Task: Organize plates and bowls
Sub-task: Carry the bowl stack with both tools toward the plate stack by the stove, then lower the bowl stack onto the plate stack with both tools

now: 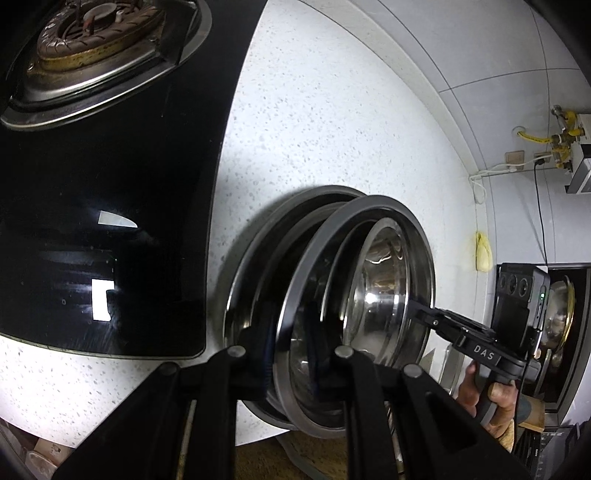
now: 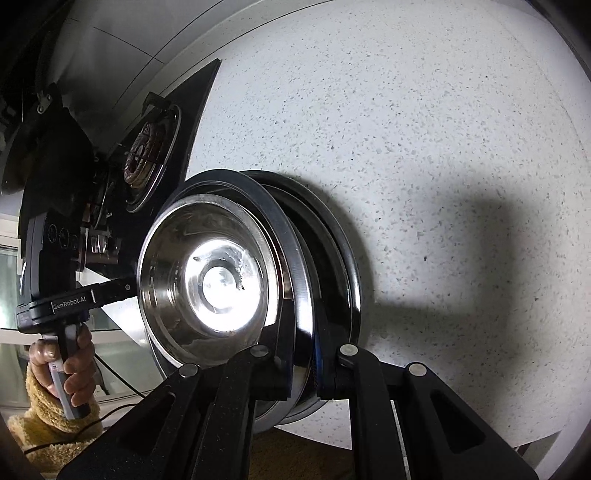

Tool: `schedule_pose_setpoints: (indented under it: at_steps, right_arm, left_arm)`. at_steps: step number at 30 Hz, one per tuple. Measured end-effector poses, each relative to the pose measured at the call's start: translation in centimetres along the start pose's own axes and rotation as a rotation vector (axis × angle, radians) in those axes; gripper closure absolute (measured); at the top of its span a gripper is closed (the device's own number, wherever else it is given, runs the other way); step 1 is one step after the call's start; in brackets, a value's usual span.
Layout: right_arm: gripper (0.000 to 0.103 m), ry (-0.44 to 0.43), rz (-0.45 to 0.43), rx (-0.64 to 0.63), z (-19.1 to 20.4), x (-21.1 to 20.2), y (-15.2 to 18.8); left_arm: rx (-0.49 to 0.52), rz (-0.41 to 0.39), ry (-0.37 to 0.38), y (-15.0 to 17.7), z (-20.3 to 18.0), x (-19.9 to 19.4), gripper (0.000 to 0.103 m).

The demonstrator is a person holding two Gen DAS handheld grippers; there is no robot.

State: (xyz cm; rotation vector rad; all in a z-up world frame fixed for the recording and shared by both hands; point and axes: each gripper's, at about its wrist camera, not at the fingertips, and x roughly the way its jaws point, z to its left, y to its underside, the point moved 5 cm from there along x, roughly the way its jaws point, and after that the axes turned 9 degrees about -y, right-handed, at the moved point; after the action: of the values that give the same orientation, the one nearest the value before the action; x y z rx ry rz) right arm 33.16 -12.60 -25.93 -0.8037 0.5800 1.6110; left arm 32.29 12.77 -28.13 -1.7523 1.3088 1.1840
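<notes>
Both grippers pinch the rim of the same steel plate from opposite sides: the left gripper (image 1: 291, 360) has its jaws nearly shut on the near edge of the upper plate (image 1: 314, 266), and the right gripper (image 2: 301, 373) is clamped as tightly on the same plate (image 2: 295, 258) across from it. Inside this plate sits a smaller steel bowl (image 2: 207, 280), its polished base catching a bright glare. The plate hangs tilted over a 2nd steel plate (image 1: 258, 243), which lies flat on the speckled white countertop (image 1: 332, 110) just beside the black glass hob (image 1: 110, 184) with its gas burner (image 1: 92, 33). Whether the 2 plates touch at their lower edges is hard to tell; at the far side a clear gap shows.

By my reading, the step in hand is nesting: the carried plate, with its bowl, is being set down into the one on the counter. The next move calls for levelling the tilt so the rims seat evenly, then easing both grips open together. Letting go on 1 side first could tip the plate and send the bowl sliding.
</notes>
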Motion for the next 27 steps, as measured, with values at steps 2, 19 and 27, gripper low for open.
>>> schedule_pose_setpoints:
  at_steps: [2,19,27]
  right_arm:
    - [0.094,0.003,-0.002,0.000,0.1,0.1,0.0]
    - [0.094,0.072,-0.038,-0.015,0.4,0.6,-0.1]
    - [0.094,0.084,-0.027,-0.026,0.3,1.1,-0.5]
  left_arm:
    - [-0.003,-0.002,-0.001,0.0,-0.3,0.1,0.090]
    - [0.015,0.011,0.005,0.4,-0.4,0.6,0.090]
    - [0.025,-0.015,0.014,-0.1,-0.2,0.1,0.090]
